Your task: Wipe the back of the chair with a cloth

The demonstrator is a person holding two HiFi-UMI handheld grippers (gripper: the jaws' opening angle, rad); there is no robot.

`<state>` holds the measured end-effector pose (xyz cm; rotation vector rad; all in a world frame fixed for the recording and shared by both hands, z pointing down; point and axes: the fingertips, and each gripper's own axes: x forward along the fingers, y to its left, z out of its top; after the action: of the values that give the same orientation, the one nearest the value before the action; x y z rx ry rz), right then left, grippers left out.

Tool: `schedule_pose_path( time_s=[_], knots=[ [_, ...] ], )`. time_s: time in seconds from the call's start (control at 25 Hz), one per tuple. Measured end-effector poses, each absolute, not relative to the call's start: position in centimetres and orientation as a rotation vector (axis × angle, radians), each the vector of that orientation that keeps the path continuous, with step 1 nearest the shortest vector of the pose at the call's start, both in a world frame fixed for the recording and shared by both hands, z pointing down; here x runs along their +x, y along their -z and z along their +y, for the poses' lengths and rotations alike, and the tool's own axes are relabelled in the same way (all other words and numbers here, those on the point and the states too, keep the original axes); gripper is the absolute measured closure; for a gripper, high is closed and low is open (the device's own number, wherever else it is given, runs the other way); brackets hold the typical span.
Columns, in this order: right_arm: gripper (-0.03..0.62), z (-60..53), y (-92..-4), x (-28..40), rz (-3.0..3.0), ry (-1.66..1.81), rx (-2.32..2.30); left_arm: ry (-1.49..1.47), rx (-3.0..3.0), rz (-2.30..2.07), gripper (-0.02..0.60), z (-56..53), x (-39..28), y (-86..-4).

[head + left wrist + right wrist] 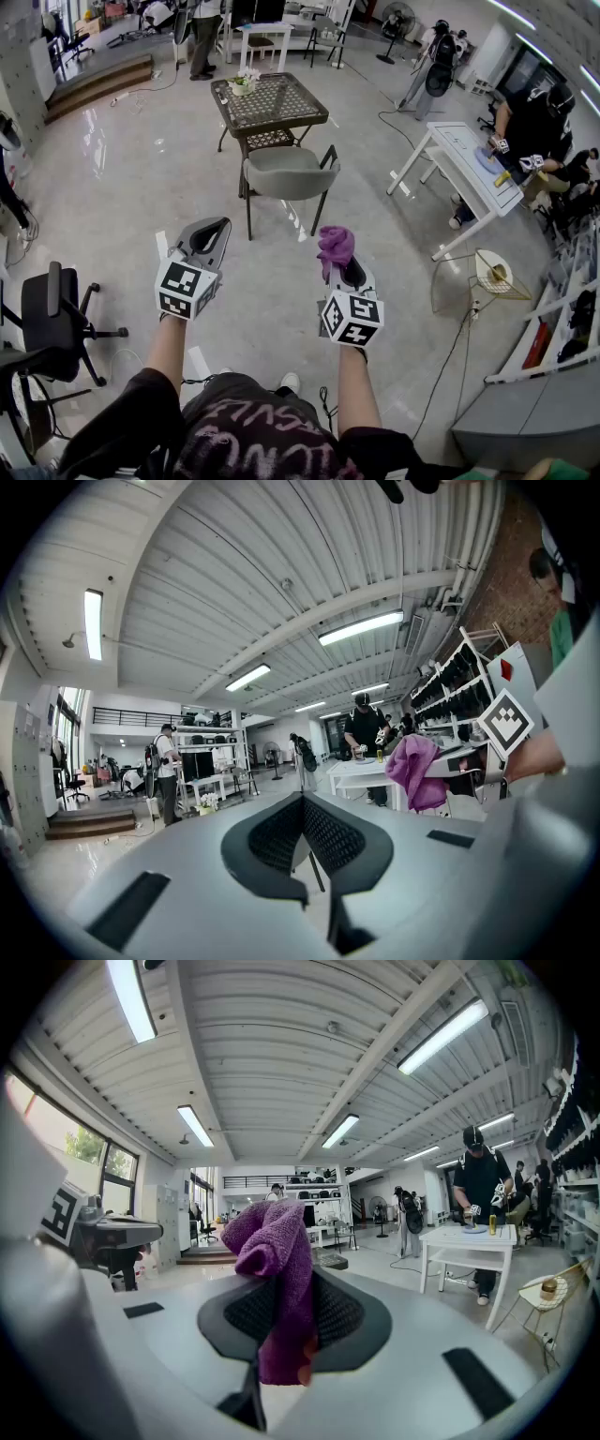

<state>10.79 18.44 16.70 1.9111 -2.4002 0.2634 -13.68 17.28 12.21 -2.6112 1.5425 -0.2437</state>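
The right gripper (341, 269), well short of the chair (286, 173), pinches a purple cloth (335, 246). The left gripper (212, 231) is closed on nothing. Wiping seems not yet begun; next, the cloth must reach the chair's back.

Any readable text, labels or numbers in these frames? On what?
Pink print on the shirt: upside down and creased, not readable.
Cubes on the left gripper and right gripper: square marker patterns only, no words.
No label shows on the purple cloth.
Nothing else is legible.
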Motion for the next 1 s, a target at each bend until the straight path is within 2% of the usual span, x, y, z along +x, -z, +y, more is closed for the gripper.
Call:
schedule_pose_path(
  time_s=[0.52,1.0],
  knots=[
    [0.502,17.8,-16.4,9.8,-2.405,-0.273,1.92,0.241,-2.621,1.545,0.572,16.5,-14.9,-12.3],
    [0.502,19.6,-18.6,5.5,-2.338,-0.306,1.967,0.278,-2.673,1.498,0.572,17.4,-20.1,-15.1]
  ],
)
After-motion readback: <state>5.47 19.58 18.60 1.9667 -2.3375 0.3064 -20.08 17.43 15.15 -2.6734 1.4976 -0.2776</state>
